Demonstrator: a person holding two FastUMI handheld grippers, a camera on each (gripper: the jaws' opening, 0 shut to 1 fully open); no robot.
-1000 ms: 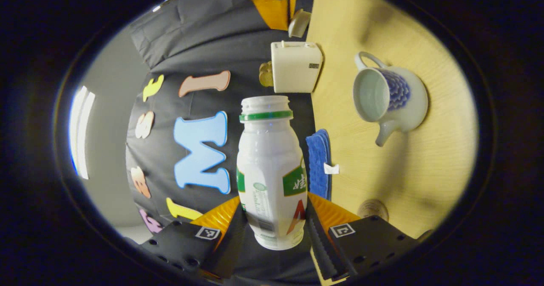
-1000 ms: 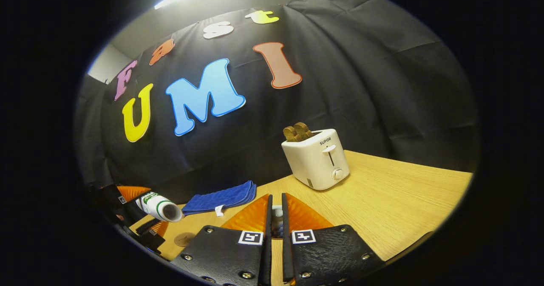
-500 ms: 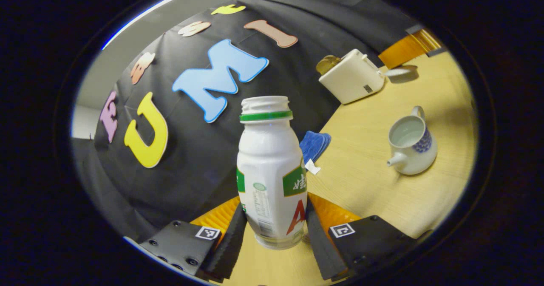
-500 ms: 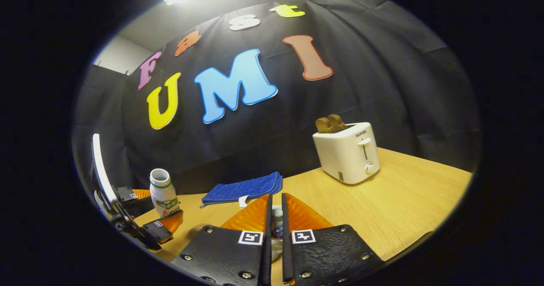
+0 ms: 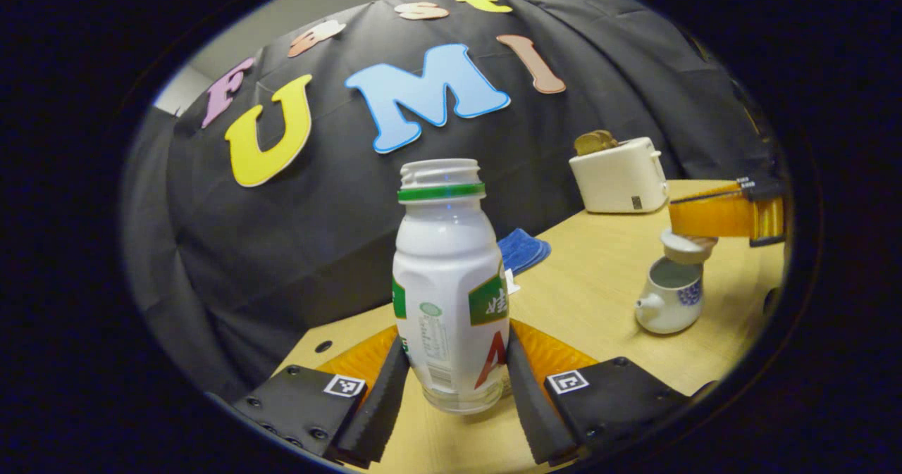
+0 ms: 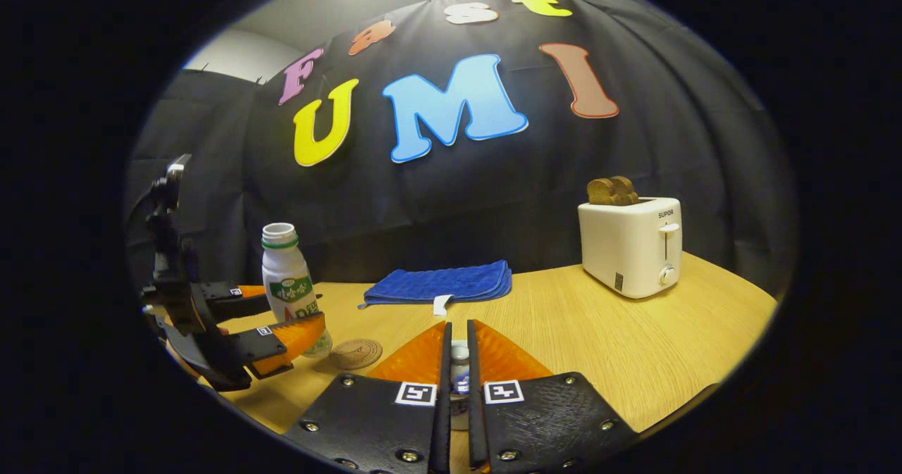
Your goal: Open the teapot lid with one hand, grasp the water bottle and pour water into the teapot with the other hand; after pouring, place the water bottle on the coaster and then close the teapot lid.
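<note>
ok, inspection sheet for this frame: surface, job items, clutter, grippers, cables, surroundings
Surface: light wooden table, dry as far as visible.
Job's things: water bottle upright, uncapped, standing beside the coaster, not on it. Teapot open; teapot lid held just above it.
Clutter: blue cloth folded at the back edge; white toaster with bread in it.
Grippers: left gripper fingers on both sides of the bottle's base. Right gripper shut on the lid's knob.
Cables: nothing seen.
Surroundings: black cloth wall behind the table.
</note>
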